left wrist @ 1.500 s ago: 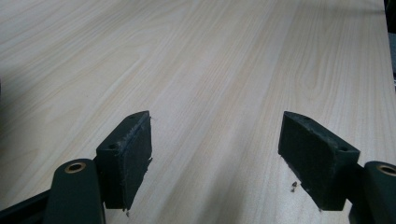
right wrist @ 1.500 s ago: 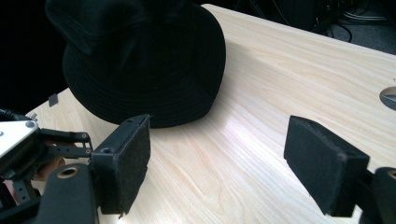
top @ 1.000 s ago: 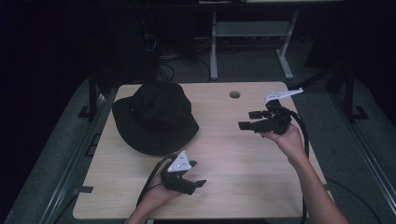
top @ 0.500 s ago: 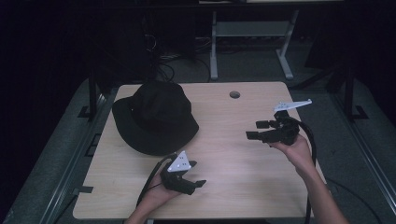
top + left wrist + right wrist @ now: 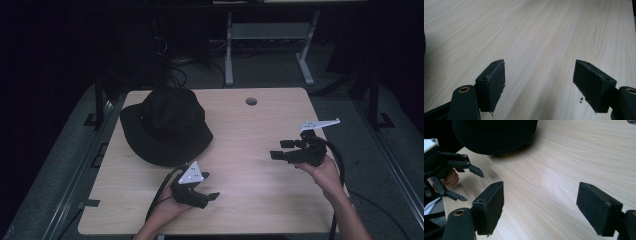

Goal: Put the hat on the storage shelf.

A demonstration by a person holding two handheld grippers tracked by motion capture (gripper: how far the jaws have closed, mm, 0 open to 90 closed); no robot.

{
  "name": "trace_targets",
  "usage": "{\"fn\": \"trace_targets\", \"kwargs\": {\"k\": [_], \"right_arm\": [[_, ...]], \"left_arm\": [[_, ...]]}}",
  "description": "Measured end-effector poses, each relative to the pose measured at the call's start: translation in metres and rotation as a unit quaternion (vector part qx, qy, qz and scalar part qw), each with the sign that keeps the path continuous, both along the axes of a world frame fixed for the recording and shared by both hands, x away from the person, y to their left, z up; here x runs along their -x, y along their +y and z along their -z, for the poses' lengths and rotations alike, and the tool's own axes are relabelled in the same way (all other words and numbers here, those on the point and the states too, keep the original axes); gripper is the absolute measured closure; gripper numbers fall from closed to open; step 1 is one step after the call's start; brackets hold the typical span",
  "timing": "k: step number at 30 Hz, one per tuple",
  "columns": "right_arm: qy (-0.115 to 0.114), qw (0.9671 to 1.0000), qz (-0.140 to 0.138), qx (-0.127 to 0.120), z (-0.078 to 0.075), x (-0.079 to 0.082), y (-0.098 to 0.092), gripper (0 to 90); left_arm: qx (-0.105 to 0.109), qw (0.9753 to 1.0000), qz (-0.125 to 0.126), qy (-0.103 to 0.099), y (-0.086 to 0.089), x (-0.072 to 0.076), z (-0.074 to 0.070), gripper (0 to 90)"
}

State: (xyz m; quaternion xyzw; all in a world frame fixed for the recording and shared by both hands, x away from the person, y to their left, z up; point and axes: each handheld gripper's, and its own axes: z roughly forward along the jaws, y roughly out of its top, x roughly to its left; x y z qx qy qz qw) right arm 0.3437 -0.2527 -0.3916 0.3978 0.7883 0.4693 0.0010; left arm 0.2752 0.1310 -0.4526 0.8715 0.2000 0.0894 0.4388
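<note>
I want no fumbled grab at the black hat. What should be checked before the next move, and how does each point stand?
1. Left tongs open, nothing held: ok.
2. Right tongs open, nothing held: ok.
3. Black hat lies flat on the table, untouched: ok.
4. Bare wood between both tongs and the hat: ok.
5. Right tongs point towards the hat: ok.
6. Whether anything lies under the hat: cannot tell.

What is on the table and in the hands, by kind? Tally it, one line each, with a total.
Black hats: 1, the black hat on the table
Grippers: 2, the left gripper and the right gripper, both with jaws apart and holding nothing
Total: 3
</note>
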Motion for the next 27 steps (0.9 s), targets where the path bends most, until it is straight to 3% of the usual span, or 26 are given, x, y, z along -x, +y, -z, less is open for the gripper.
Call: {"fn": "trace_targets", "kwargs": {"k": [15,27], "right_arm": [[0.004,0.9999,0.010,-0.002,0.016,0.019,-0.017,21.0],[0.007,0.9999,0.010,-0.001,0.032,0.046,-0.027,20.4]], "left_arm": [[0.000,1.0000,-0.004,0.001,0.002,0.000,0.000,25.3],[-0.001,1.0000,-0.005,0.003,0.003,0.000,0.000,25.3]]}}
